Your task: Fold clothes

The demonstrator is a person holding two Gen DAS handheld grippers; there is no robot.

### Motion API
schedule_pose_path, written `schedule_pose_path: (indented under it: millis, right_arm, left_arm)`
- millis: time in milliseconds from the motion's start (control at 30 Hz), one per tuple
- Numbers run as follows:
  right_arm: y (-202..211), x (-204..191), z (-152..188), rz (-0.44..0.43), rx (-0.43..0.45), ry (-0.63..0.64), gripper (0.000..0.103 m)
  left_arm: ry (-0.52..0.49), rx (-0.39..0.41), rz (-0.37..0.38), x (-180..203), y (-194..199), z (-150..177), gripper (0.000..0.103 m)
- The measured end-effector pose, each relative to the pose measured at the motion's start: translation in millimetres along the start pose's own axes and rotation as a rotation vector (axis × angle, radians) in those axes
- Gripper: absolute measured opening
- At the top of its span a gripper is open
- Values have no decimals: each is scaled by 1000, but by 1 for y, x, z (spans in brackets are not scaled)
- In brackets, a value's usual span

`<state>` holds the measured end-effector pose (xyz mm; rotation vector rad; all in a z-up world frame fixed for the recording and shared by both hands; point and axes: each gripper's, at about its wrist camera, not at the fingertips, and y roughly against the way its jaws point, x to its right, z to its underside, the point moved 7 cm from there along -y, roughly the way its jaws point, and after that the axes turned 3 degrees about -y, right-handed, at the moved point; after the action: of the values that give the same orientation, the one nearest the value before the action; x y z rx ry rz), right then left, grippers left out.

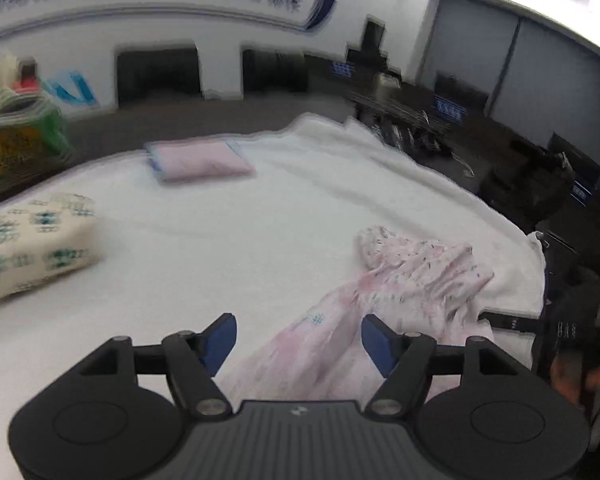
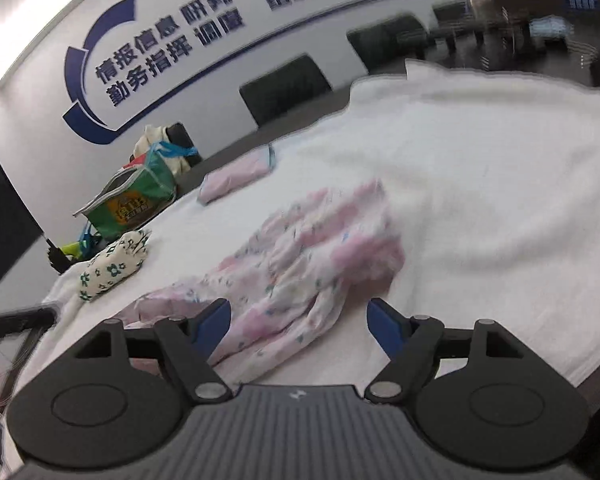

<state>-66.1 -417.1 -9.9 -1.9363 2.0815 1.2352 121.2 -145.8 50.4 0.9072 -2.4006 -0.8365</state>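
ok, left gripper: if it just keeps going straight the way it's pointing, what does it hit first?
Most likely the crumpled pink floral garment: the left gripper is open, and the cloth lies between and just beyond its fingers on the white cover. Depth is unclear in the blurred fisheye view, so it might pass above it.

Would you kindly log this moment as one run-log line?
left gripper: open, empty | right gripper: open, empty | pink floral garment: crumpled, unfolded on white cloth | folded pink garment: set aside
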Motion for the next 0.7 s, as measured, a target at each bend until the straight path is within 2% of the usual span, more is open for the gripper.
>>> schedule_pose_path:
  millis: [33,167,300,467,567,700]
  right_arm:
    - [-3,2,1,3,-3,-25,77]
    - [-26,8,-2,-15,7,-133,77]
    - [-51,10,0,-29,-20,-192,76]
    - [-62,8,-5,-38,-7,-197,76]
    - [-68,8,-9,-32,4,-202,69]
    - [-72,9,-11,-26,8,-213,69]
  left_arm:
    - [-4,-33,25,1,-18,-11,67]
    - [-32,-54,137,11,-78,-43,66]
    - [-86,-109,221,25,-121,-44,66]
    - [-49,-156,264,24,-155,-33,65]
    - [-49,-144,313,23,-160,-31,65]
    - [-38,-145,397,31,-162,-31,64]
